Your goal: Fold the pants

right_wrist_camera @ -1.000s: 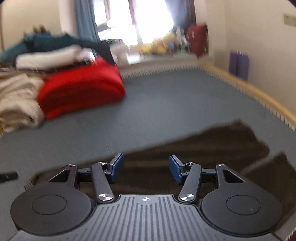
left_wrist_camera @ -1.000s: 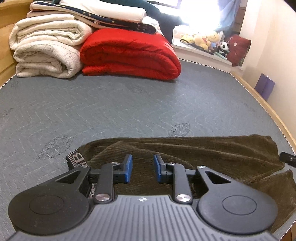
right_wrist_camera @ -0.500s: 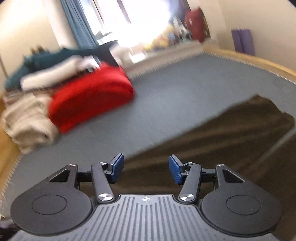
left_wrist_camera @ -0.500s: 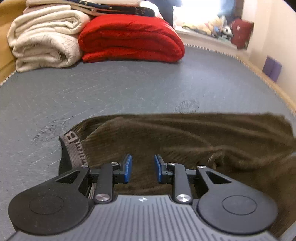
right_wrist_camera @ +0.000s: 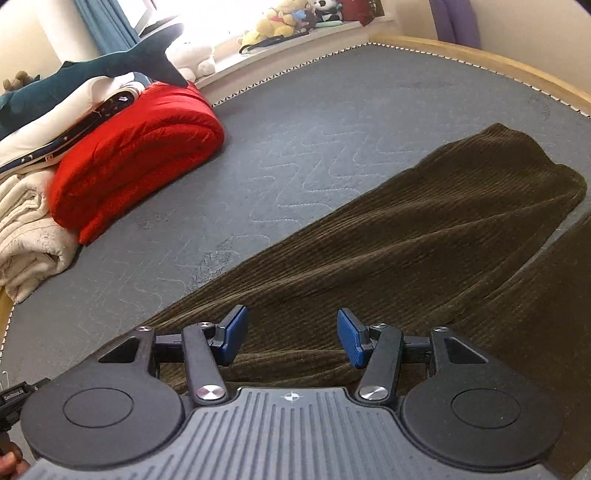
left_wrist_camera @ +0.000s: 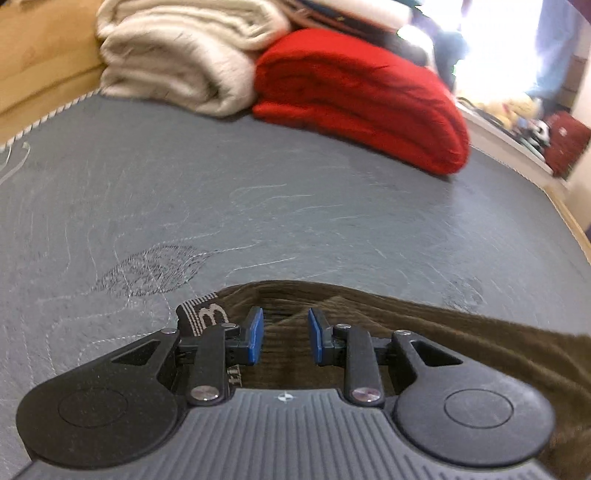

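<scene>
**Brown pants spread on the mattress, both grippers parted above them**

The pants — dark brown corduroy — lie flat on the grey quilted mattress, one leg running away to the right in my right wrist view, the second leg beside it at the frame's right edge. In my left wrist view the waistband, grey with a large letter on it, sits just left of my left gripper. That gripper is over the waist end with its blue pads apart and only cloth showing in the gap; I hold nothing in it. Whether the pads touch the fabric I cannot tell. My right gripper is spread wider, also holding nothing, poised over the upper part of the near leg.

Beyond the pants, at the far side of the mattress, a folded red blanket rests against a cream blanket. A plush shark lies atop the pile — soft toys line the sill behind.
</scene>
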{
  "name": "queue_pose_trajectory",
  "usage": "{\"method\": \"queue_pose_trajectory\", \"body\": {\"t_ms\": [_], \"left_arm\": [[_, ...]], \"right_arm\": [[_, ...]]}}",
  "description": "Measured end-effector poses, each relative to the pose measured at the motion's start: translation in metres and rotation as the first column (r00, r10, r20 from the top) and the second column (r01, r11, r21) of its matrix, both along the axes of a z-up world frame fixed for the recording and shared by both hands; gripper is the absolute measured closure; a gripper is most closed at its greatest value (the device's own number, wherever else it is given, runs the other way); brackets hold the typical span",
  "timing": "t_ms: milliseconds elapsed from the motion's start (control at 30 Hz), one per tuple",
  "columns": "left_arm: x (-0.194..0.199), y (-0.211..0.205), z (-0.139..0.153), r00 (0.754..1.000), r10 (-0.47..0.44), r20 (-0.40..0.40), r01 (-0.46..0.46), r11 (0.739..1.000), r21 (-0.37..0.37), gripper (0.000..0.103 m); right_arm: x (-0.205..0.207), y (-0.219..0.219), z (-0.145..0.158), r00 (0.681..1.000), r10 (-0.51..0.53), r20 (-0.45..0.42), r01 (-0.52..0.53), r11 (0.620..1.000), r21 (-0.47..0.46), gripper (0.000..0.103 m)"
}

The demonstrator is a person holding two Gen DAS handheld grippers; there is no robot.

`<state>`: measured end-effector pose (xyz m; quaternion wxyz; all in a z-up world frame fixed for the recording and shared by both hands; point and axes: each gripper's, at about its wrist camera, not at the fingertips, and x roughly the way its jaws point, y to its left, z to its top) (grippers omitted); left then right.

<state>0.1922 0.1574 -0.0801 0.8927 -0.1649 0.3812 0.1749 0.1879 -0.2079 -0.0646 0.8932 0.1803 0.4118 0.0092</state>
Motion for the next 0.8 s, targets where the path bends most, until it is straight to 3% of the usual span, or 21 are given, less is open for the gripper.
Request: {"method": "queue_pose_trajectory", "body": {"t_ms": [133, 200, 267, 333, 433, 600, 800], "left_arm": [[0.018, 0.009, -0.005, 1.000, 0.000, 0.003, 0.000, 1.000, -0.001, 0.074], [0.029, 0.011, -0.010, 1.000, -0.022, 0.004, 0.022, 1.000, 0.017, 0.064], [0.044, 0.017, -0.024, 1.000, -0.003, -0.001, 0.003, 0.998, 0.065, 0.043], [0.056, 0.023, -0.036, 1.000, 0.019, -0.019, -0.017, 0.993, 0.116, 0.040], [0.070, 0.032, -0.052, 0.998, 0.026, -0.063, -0.020, 0.995, 0.100, 0.030], [0.079, 0.032, -0.071, 0.993, -0.024, -0.119, 0.037, 0.993, 0.114, 0.027], [0.082, 0.021, -0.073, 0.988, -0.058, -0.143, 0.082, 0.983, 0.166, 0.027]], "right_arm": [[0.009, 0.001, -0.008, 0.999, 0.029, -0.025, -0.029, 1.000, 0.003, 0.047], [0.016, 0.001, -0.008, 0.999, 0.040, -0.029, -0.040, 0.999, -0.003, 0.047], [0.021, -0.004, -0.008, 0.999, 0.025, -0.029, -0.025, 1.000, -0.006, 0.047], [0.026, -0.010, -0.010, 0.999, 0.007, -0.033, -0.007, 1.000, 0.004, 0.047], [0.032, -0.015, -0.013, 0.999, 0.003, -0.038, -0.003, 1.000, 0.002, 0.047], [0.043, -0.023, -0.017, 0.999, -0.008, -0.042, 0.007, 1.000, -0.012, 0.047], [0.050, -0.022, -0.020, 0.999, -0.014, -0.050, 0.015, 1.000, 0.002, 0.047]]}}
